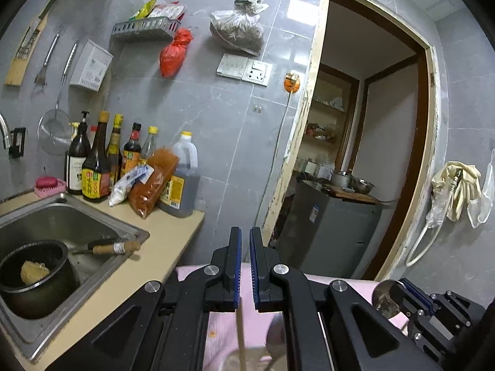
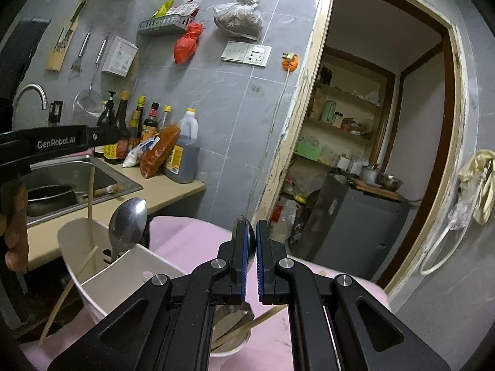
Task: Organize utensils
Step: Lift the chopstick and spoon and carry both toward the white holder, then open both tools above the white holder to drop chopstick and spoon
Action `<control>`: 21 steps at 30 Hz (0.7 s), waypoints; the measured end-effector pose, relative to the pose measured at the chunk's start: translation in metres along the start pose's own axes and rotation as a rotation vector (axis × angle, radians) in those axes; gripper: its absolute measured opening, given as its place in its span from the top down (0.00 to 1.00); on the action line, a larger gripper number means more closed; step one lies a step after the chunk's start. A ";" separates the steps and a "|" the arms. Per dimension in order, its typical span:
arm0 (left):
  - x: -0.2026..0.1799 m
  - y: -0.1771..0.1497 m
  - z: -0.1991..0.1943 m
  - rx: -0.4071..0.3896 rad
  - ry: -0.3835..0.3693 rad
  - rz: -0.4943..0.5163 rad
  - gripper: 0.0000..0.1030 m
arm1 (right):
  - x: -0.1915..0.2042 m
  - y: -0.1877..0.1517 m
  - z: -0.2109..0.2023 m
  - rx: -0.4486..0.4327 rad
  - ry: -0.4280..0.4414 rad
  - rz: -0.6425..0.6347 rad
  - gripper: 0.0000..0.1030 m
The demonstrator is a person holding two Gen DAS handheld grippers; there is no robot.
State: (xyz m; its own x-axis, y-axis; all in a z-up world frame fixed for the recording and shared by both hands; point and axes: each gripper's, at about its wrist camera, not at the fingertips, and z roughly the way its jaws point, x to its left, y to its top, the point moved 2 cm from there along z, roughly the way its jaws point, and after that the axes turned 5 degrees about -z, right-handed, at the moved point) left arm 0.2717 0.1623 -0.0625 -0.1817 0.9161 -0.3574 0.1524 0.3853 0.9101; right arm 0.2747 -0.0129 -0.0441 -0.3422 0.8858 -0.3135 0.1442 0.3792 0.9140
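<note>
Above the pink tabletop (image 2: 191,241), the right gripper (image 2: 251,256) clenched a steel spoon (image 2: 247,232); the left gripper (image 1: 244,267) grasped a pale chopstick (image 1: 240,334) over the white holder's rim (image 2: 92,281).

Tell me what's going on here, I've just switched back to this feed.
A person is sorting utensils with two handheld grippers over a pink-covered table. The left gripper has its jaws shut on a pale chopstick whose lower end hangs inside the white holder. The right gripper has its jaws shut on a metal spoon, not yet in the holder. Another spoon already stands there.
</note>
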 end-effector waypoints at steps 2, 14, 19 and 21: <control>-0.002 -0.001 -0.002 0.024 -0.014 -0.010 0.94 | -0.003 -0.001 -0.003 0.006 0.024 0.024 0.93; -0.036 -0.003 -0.027 0.124 -0.055 0.021 0.76 | -0.063 0.006 -0.036 -0.008 0.024 0.180 0.62; -0.058 -0.001 -0.042 0.124 -0.067 0.039 0.51 | -0.101 0.000 -0.057 -0.004 0.000 0.250 0.41; -0.069 -0.001 -0.049 0.118 -0.079 0.044 0.40 | -0.114 -0.003 -0.064 -0.005 -0.009 0.268 0.30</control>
State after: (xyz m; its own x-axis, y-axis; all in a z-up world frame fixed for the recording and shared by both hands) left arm 0.2367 0.0937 -0.0286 -0.0961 0.9363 -0.3377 0.2724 0.3511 0.8958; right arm 0.2537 -0.1323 0.0057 -0.2843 0.9567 -0.0626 0.2236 0.1297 0.9660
